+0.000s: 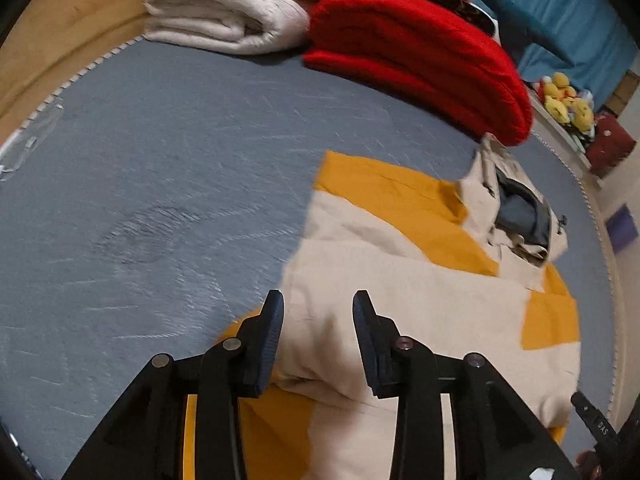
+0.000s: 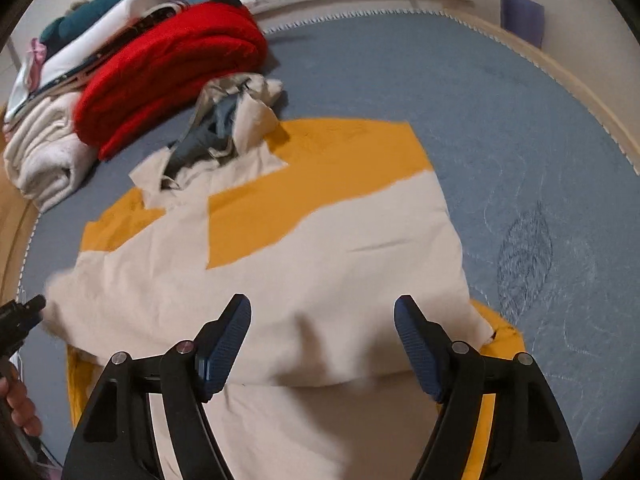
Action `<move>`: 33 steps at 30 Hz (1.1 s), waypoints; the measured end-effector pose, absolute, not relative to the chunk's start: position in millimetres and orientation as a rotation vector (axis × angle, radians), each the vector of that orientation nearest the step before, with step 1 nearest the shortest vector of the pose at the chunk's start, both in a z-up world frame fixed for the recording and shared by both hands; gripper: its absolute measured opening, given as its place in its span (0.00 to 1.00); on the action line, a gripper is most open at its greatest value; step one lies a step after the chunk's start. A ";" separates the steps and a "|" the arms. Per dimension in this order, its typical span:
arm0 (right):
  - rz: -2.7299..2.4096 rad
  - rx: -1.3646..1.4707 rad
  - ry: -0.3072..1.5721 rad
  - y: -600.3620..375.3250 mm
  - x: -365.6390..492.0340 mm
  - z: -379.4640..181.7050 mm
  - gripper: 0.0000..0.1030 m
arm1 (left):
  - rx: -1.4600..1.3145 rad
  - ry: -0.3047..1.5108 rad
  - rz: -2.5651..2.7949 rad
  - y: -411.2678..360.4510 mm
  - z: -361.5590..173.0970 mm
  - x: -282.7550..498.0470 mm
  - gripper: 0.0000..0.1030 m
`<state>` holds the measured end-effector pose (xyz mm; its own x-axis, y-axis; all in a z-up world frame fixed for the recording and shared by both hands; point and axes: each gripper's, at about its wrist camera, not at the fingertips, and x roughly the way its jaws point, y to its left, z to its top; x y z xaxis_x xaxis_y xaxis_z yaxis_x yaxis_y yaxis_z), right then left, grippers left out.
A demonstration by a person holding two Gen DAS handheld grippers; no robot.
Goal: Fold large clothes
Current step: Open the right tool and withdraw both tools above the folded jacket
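Observation:
A large beige and mustard-yellow hooded jacket lies flat on a grey-blue mat. Its lower part is folded up over the body. The hood is crumpled at the far end, showing a grey lining. My left gripper hangs open above the near folded edge, with nothing between its fingers. My right gripper stands wide open over the beige fold, also holding nothing. The left gripper's black tip shows at the left edge of the right wrist view, beside the cloth's corner.
A folded red blanket and a folded white blanket lie at the far side of the mat. Yellow plush toys sit on a ledge beyond. A wooden floor borders the mat.

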<state>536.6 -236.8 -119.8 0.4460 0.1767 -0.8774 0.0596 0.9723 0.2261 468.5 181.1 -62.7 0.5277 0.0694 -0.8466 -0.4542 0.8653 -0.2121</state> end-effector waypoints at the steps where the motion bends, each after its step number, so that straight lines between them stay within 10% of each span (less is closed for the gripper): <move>1: 0.062 0.241 1.134 -239.0 537.5 -124.7 0.73 | -0.438 0.963 0.312 180.3 -62.0 467.5 0.32; 13: -0.071 0.259 1.371 -259.9 542.5 -188.8 0.72 | -0.363 1.263 0.191 153.8 -141.5 487.7 0.32; 33: -0.004 -0.002 0.977 -221.2 523.5 -60.6 0.72 | -0.154 0.888 0.123 104.9 -18.3 465.6 0.32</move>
